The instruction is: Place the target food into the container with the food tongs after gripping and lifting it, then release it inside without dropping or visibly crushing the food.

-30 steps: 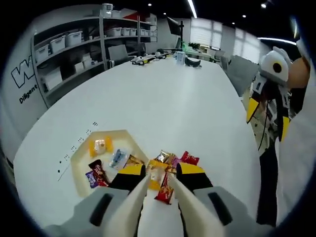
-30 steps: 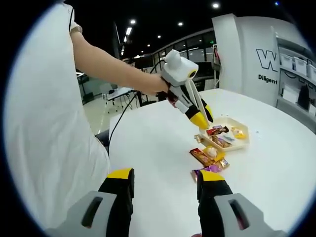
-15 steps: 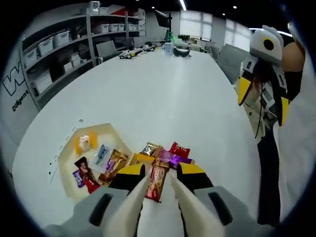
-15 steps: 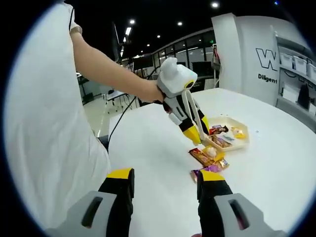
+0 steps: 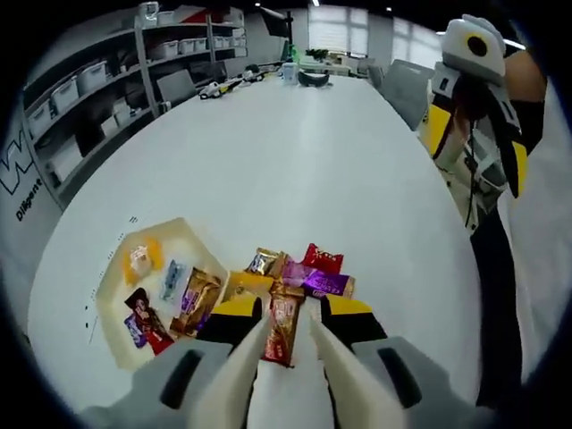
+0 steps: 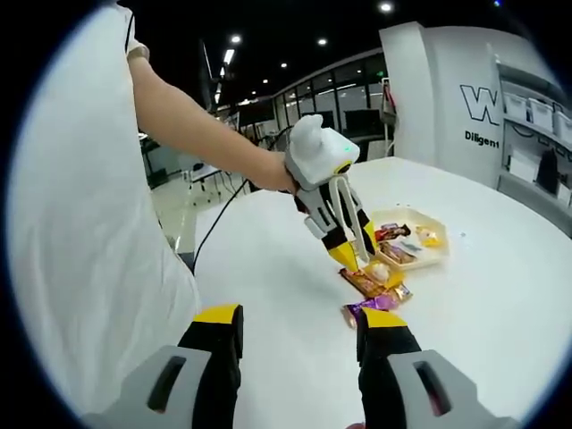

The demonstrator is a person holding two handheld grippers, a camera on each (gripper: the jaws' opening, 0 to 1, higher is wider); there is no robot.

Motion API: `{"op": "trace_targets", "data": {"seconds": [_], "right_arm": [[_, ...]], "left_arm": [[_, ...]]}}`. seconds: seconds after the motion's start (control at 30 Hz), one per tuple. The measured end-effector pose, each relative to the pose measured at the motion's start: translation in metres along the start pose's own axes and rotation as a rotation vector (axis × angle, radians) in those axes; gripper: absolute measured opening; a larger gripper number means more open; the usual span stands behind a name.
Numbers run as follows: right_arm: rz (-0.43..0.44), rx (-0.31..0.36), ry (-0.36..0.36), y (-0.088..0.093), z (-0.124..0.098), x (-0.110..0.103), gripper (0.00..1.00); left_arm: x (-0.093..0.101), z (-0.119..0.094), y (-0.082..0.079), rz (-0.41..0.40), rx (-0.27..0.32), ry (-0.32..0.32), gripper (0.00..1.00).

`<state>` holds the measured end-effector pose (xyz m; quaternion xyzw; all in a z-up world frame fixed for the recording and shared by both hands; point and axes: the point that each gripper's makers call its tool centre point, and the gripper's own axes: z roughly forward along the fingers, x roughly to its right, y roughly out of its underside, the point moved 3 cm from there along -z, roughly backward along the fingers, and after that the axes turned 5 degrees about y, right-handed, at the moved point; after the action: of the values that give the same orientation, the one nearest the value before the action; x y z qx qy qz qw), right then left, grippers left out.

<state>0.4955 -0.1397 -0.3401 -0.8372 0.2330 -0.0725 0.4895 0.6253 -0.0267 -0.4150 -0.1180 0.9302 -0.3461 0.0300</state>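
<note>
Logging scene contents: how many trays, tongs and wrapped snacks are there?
Tray: 1
Tongs: 2, left tongs and right tongs
Snacks: about 11, some overlapping
Total: about 14

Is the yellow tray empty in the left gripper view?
No, the tray holds several wrapped snacks.

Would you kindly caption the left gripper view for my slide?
Tongs straddle a red snack bar beside the cream tray.
</note>
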Motion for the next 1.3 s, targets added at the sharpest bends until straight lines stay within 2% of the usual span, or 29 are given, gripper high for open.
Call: {"op": "trace_targets", "data": {"seconds": [0.73, 0.93, 1.3], "right_arm": [[0.009, -0.011, 0.012, 0.003, -0.005, 0.004, 0.48], [0.011, -0.014, 0.013, 0.004, -0.006, 0.004, 0.48], [0.012, -0.022, 0.008, 0.007, -0.009, 0.004, 0.48]], "left_arm": [[-0.003, 0.018, 0.008, 0.049, -0.058, 0.018, 0.24], [-0.006, 0.021, 0.018, 0.039, -0.085, 0.024, 0.24], [-0.011, 0.027, 0.016, 0.023, -0.074, 0.019, 0.24]]}}
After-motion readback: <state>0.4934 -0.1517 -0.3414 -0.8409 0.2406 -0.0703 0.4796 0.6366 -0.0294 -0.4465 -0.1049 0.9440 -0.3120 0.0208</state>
